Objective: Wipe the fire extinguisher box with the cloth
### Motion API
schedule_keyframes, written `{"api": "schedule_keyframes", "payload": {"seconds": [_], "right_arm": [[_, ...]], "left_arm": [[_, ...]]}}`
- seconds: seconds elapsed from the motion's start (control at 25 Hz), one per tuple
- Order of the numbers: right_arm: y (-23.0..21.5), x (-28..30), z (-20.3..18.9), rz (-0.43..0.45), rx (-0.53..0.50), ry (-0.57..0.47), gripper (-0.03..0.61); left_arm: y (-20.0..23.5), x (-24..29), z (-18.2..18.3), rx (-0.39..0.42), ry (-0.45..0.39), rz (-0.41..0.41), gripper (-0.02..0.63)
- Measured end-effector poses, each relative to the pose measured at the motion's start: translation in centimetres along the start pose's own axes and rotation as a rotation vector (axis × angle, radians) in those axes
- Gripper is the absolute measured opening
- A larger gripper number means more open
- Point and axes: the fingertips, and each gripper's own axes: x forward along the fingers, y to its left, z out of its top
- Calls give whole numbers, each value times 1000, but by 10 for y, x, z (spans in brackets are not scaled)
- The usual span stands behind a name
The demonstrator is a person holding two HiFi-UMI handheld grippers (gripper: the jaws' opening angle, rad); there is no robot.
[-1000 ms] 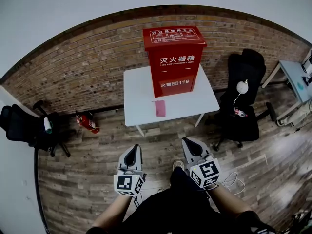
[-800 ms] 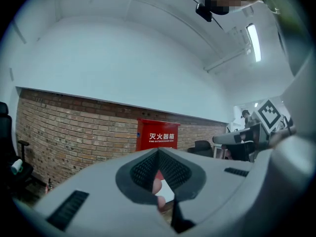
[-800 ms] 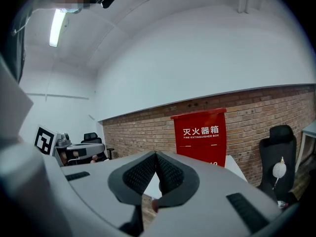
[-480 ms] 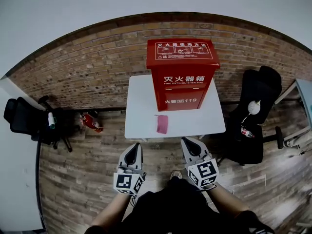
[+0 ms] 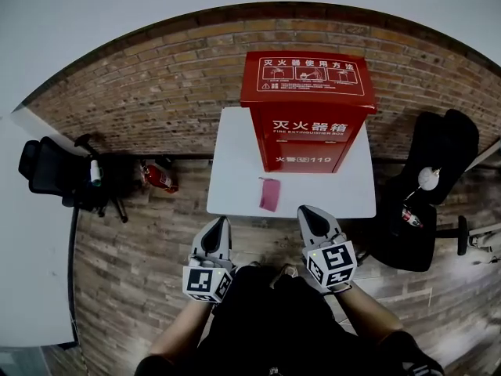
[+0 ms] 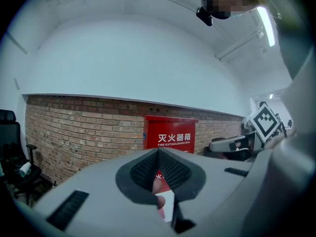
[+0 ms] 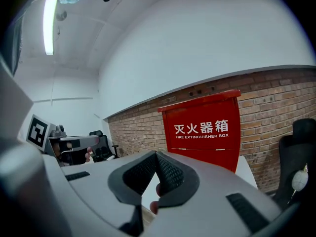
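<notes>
1. Here, a person stands just short of a white bench (image 5: 231, 190) set against a brick wall (image 5: 149, 100), with a two-jaw tool in each hand.
2. The red fire extinguisher box (image 5: 307, 112) stands upright at the back of the bench, its lettered front facing the person. The pink cloth (image 5: 269, 194) lies flat on the bench just in front of it, near the front edge.
3. The left gripper (image 5: 218, 224) is held nearly level and short of the bench edge. Its jaws are pressed together with nothing in them.
4. The right gripper (image 5: 308, 213) sits beside it, nearer the cloth. In its own view the jaw tips meet, and it too carries nothing.
5. The step in hand looks to be the pick-up of the cloth, and the wiping has not begun.
6. To do it well, the right jaws should probably open before they arrive. They can then tip downward over the cloth's near end.
7. A thin cloth lying flat is likely to slide, so pinching a raised fold or an edge should hold better than pressing on its middle.
8. The left gripper could steady the box, which may shift under wiping pressure.
</notes>
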Motion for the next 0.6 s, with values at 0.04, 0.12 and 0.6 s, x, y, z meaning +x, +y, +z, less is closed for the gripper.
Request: {"api": "schedule_keyframes", "payload": {"seconds": [0.04, 0.12, 0.6], "right_arm": [[-3, 4, -1, -1, 8, 5, 20], [-7, 12, -3, -3, 18, 11, 20], [-19, 75, -10, -152, 50, 67, 20]], "left_arm": [[0, 5, 1, 2, 0, -3, 25], [2, 15, 4, 7, -5, -14, 25], [49, 92, 9, -11, -21, -156, 25]]}}
